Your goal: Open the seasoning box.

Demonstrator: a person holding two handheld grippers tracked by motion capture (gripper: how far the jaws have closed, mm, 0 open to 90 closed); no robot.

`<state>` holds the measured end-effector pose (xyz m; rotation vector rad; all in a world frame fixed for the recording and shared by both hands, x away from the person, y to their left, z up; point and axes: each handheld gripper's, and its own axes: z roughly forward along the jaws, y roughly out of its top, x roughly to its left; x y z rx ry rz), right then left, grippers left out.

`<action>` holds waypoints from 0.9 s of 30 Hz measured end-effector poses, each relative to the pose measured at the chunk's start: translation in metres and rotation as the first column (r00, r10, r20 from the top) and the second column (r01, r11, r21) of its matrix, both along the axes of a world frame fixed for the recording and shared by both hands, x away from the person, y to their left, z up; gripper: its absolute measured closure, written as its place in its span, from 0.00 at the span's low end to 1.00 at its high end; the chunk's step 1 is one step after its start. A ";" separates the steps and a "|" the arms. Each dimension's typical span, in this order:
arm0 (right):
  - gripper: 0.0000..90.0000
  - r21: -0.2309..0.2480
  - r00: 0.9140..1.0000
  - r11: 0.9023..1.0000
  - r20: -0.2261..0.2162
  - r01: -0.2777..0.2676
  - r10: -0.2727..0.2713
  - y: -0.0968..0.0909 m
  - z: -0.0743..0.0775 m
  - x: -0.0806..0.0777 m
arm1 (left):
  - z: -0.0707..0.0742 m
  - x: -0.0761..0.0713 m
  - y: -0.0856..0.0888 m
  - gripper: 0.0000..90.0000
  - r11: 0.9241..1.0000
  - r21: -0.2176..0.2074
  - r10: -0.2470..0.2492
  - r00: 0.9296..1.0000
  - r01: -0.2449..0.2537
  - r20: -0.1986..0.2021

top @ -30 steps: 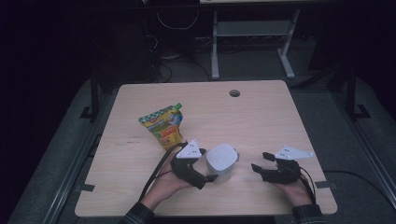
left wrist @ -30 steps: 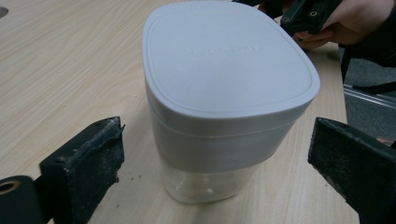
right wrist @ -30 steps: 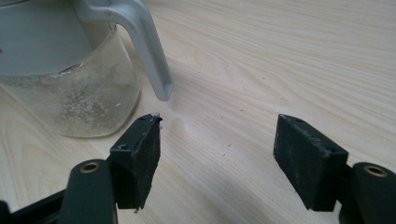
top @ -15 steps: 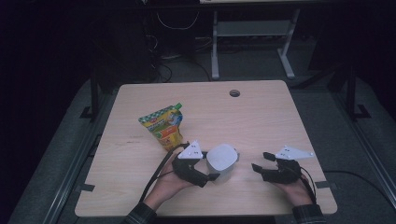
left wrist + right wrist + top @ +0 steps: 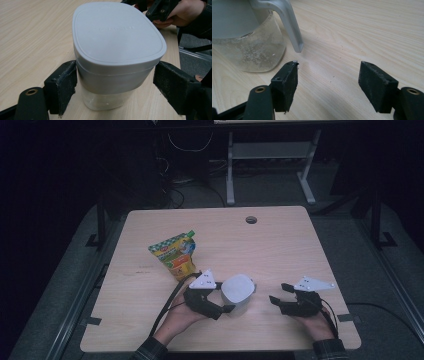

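Observation:
A clear plastic container with a pale grey lid stands upright on the table's front part. My left gripper reaches in from its left side, and its jaws have just been closing with the container between them. In the left gripper view both pads press on the body just under the lid, so the left gripper is shut on it. The container's grey handle hangs down toward my right gripper. The right gripper rests on the table to the container's right, open with nothing between its jaws.
A colourful snack pouch lies on the wooden table behind the left hand. A round cable hole sits near the far edge. The other hand and its gripper show beyond the lid. Dark floor surrounds the table.

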<state>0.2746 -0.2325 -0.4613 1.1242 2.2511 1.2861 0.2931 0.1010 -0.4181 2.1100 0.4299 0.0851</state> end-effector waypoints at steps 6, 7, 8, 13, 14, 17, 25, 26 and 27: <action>0.35 -0.002 1.000 1.000 -0.001 0.000 0.000 0.000 0.000 0.000 | 0.002 0.000 0.000 0.21 1.000 -0.006 0.003 1.000 -0.003 0.005; 0.35 -0.002 1.000 1.000 -0.001 0.000 0.000 0.000 0.000 0.000 | 0.002 -0.001 0.000 0.21 1.000 -0.009 0.003 1.000 -0.003 0.005; 0.35 -0.002 1.000 1.000 -0.001 0.000 0.000 0.000 0.000 0.000 | 0.002 -0.001 0.000 0.21 1.000 -0.009 0.004 1.000 -0.003 0.005; 0.35 -0.004 1.000 1.000 0.000 -0.001 0.001 0.000 0.000 0.000 | 0.003 -0.001 0.000 0.21 1.000 -0.005 0.003 1.000 -0.003 0.008; 0.35 -0.004 1.000 1.000 0.000 -0.001 0.001 0.000 0.000 0.000 | 0.003 -0.001 0.000 0.21 1.000 -0.004 0.004 1.000 -0.004 0.008; 0.35 -0.003 1.000 1.000 -0.002 -0.001 0.001 0.000 0.000 0.000 | 0.003 -0.001 0.000 0.21 1.000 -0.006 0.005 1.000 -0.005 0.008; 0.35 -0.005 1.000 1.000 0.000 -0.002 0.002 0.000 -0.001 0.000 | 0.006 0.000 0.002 0.23 1.000 -0.023 0.003 1.000 -0.002 0.008; 0.35 -0.005 1.000 1.000 0.000 -0.002 0.002 0.000 -0.001 0.000 | 0.007 0.000 0.002 0.23 1.000 -0.022 0.003 1.000 -0.003 0.010; 0.35 -0.007 1.000 1.000 0.001 -0.002 0.002 0.000 -0.001 0.000 | 0.007 -0.001 0.002 0.24 1.000 -0.022 0.004 1.000 -0.003 0.011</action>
